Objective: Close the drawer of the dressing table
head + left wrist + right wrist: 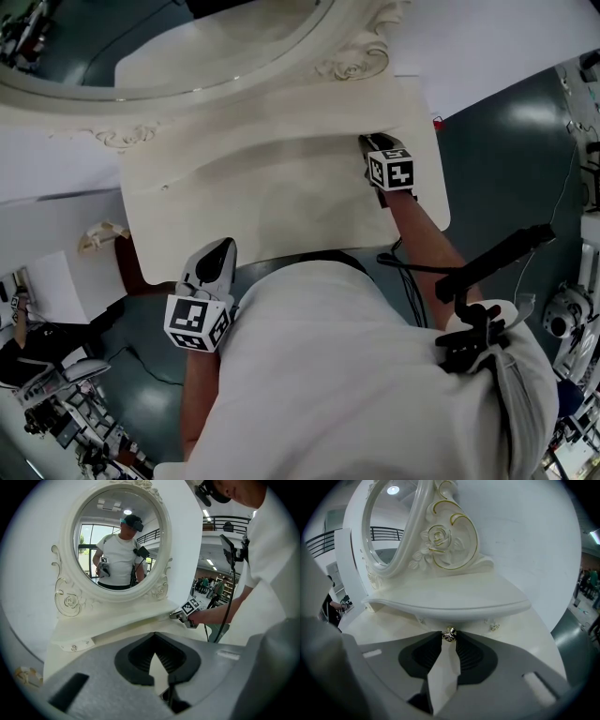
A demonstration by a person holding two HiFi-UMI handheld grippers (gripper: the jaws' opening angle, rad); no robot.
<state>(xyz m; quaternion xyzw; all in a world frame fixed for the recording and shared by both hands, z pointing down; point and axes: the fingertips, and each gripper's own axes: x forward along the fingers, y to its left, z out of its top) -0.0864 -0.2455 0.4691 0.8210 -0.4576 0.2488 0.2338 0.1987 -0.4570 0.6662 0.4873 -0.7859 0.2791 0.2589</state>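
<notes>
The white dressing table (pixel 281 202) carries an oval mirror (pixel 169 37) on a raised shelf (pixel 454 604). Under that shelf's lip a small metal drawer knob (pixel 449 633) shows, and my right gripper (pixel 449 638) is shut on it, one fingertip on each side. In the head view the right gripper (pixel 367 143) reaches in at the shelf's right end; the drawer front itself is hidden beneath the shelf. My left gripper (pixel 223 249) hovers at the table's front left edge, shut with nothing in it (pixel 154 641). From there the right gripper (pixel 180 615) is seen far off at the shelf.
Two more small knobs (pixel 492 626) sit under the shelf either side of the held one. A black camera rig (pixel 487 281) and cables (pixel 412 281) hang at the person's right side. Grey-green floor (pixel 511 169) lies right of the table, with equipment (pixel 56 394) at lower left.
</notes>
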